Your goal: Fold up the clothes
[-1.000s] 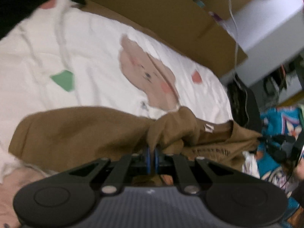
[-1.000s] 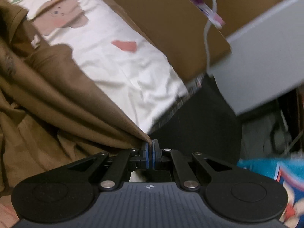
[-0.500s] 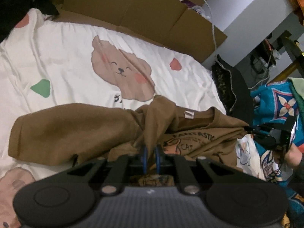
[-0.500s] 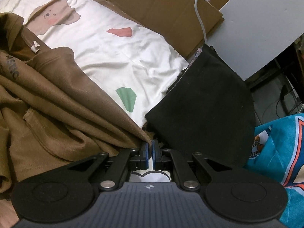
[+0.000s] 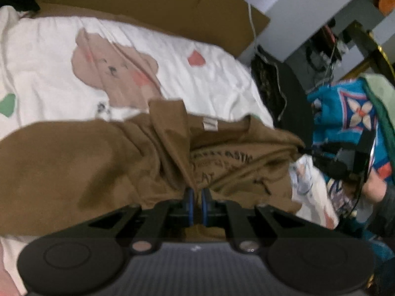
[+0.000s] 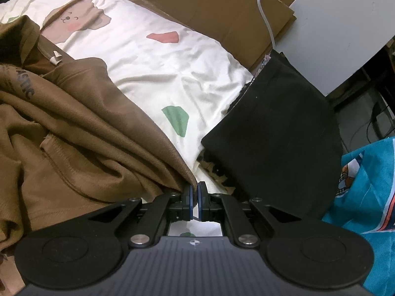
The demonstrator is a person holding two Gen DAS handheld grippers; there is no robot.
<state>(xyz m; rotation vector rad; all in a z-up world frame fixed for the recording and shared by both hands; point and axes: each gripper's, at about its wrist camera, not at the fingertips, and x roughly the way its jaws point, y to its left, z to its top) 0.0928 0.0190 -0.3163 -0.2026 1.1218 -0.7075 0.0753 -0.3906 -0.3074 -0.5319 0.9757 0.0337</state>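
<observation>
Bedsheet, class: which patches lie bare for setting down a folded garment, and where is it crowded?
Bare sheet lies between the brown shirt, the cardboard and the black garment. It is crowded where the shirt lies bunched and towards the blue patterned cloth.

Left wrist view: sits just behind the left tongs (image 5: pixel 195 198), tilted down across the bed (image 5: pixel 222 83), close over the brown shirt (image 5: pixel 74 162), facing the cardboard (image 5: pixel 148 2) along the bed's far edge
Right wrist view: sits just behind the right tongs (image 6: pixel 195 198), tilted down, close at the bed's right edge beside the black cloth (image 6: pixel 279 133)
Shared: brown shirt with its neck label (image 6: pixel 56 58), bear print (image 6: pixel 74 24), cardboard, white cable (image 6: pixel 265 12), teal fabric (image 6: pixel 365 185)
Cross view: right tongs show at the left view's right side
</observation>
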